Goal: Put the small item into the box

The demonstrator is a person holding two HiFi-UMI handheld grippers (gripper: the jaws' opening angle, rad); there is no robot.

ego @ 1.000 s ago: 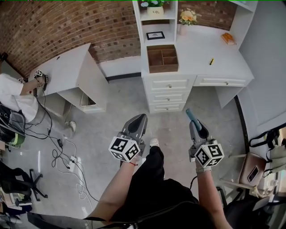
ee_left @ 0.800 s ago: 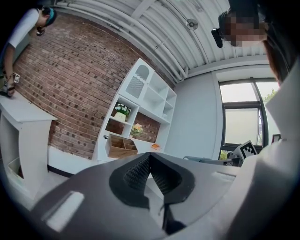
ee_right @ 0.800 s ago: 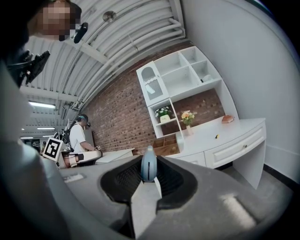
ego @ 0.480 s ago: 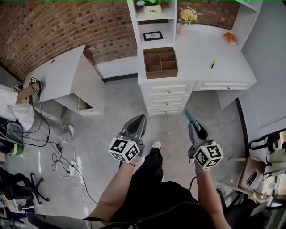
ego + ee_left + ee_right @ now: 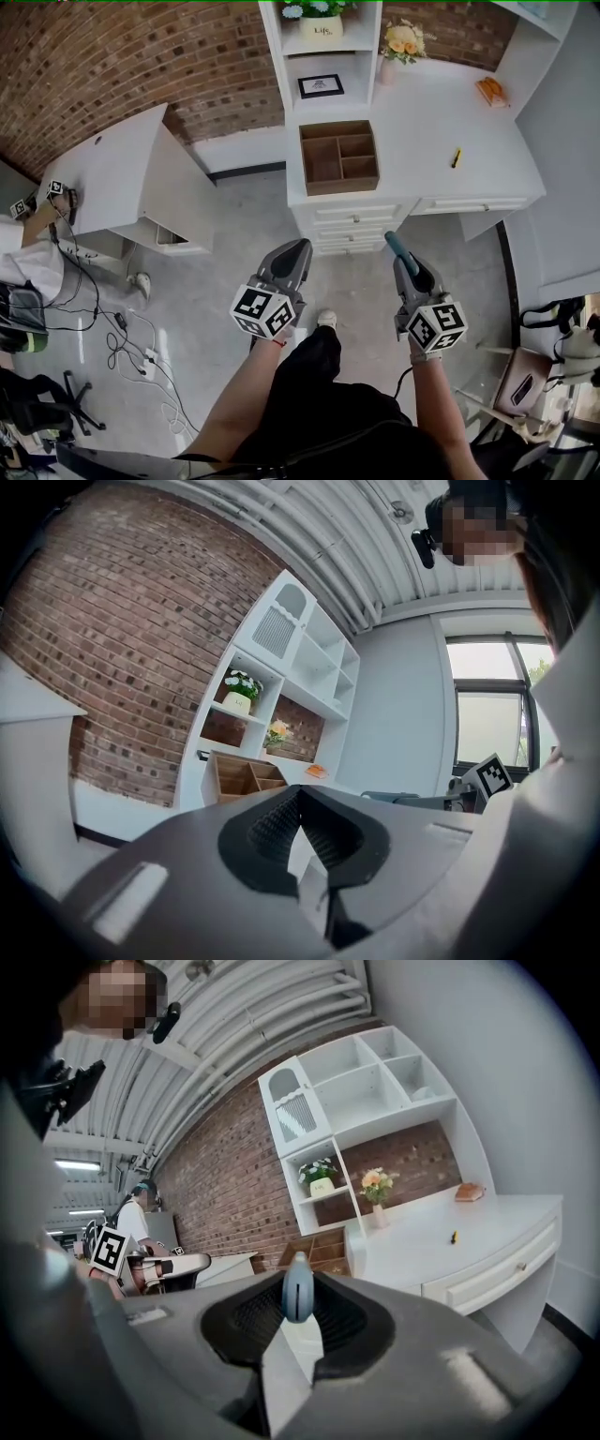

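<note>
A brown wooden box (image 5: 320, 161) with open compartments stands at the left end of the white desk (image 5: 422, 131), ahead of both grippers. It also shows in the left gripper view (image 5: 236, 776) and the right gripper view (image 5: 324, 1247). My right gripper (image 5: 400, 253) (image 5: 298, 1314) is shut on a small blue-grey item (image 5: 394, 241) (image 5: 298, 1292), which sticks out past the fingertips. My left gripper (image 5: 299, 247) (image 5: 298, 795) is shut with nothing in it. Both are held over the floor, well short of the desk.
A small yellow thing (image 5: 457, 157) and an orange thing (image 5: 491, 91) lie on the desk. A shelf unit (image 5: 321, 56) with a plant pot, a framed picture and a flower vase rises behind the box. A second white table (image 5: 112, 169) stands left; cables (image 5: 131, 328) lie on the floor.
The desk and box have come nearer and lower in the head view as I walk toward them. Both grippers keep their pose, the right still holding the blue-grey item.
</note>
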